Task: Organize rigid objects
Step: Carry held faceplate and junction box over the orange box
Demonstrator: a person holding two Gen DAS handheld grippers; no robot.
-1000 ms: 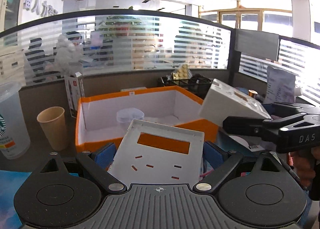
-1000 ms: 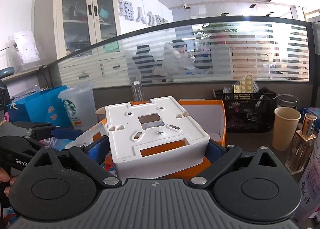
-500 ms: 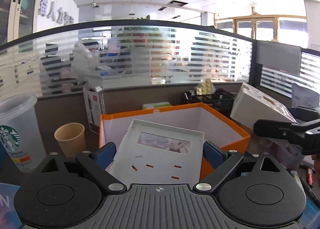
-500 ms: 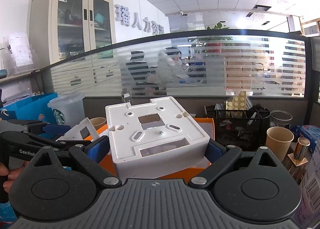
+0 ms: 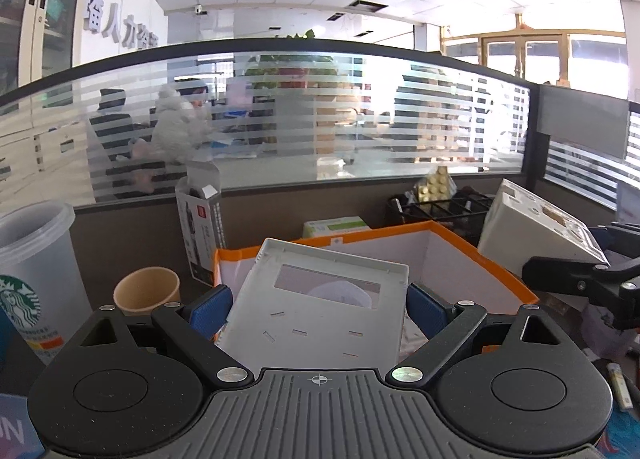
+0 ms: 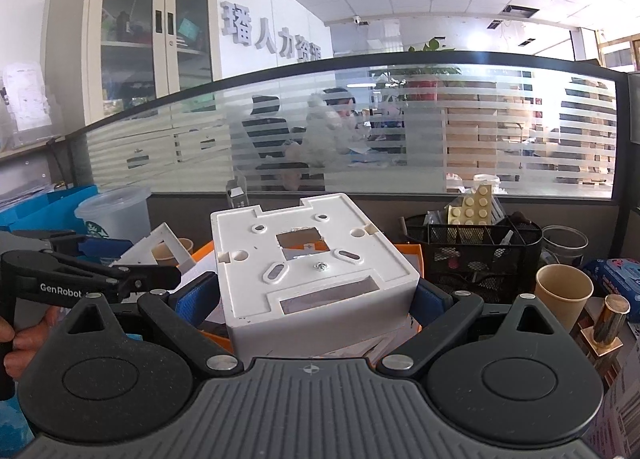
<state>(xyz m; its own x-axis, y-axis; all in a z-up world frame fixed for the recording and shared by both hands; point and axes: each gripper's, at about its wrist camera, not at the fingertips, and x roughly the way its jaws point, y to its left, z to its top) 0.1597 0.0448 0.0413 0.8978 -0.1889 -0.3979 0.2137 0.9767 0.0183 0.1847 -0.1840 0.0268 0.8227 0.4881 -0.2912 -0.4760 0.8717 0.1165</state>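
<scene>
- Two rigid white plastic parts are being held aloft, one per gripper, and both are being carried higher than a second ago: the orange box (image 5: 472,255) is sitting lower in each view, and more of the partition glass is being seen behind.
- A flat faceplate (image 5: 320,311), with a rectangular window and small slots, is being clamped between the blue pads of the left gripper (image 5: 320,305), which is closed onto its side edges; the plate is being tilted away from the camera, in front of the box.
- A deeper housing (image 6: 312,267), with screw holes and a square cut-out, is being pinched by the right gripper (image 6: 316,295), closed narrowly onto its flanks, over the box's near corner.
- Neither part is being rested on the worktop or inside the box.
- Judged from the lift, the pieces are being brought together or repositioned rather than dropped in, so stowing is not yet done.
- Nearby, a paper cup (image 5: 146,291), a lidded clear cup (image 5: 36,283) and a black mesh organiser (image 6: 472,255) are being left standing.
</scene>
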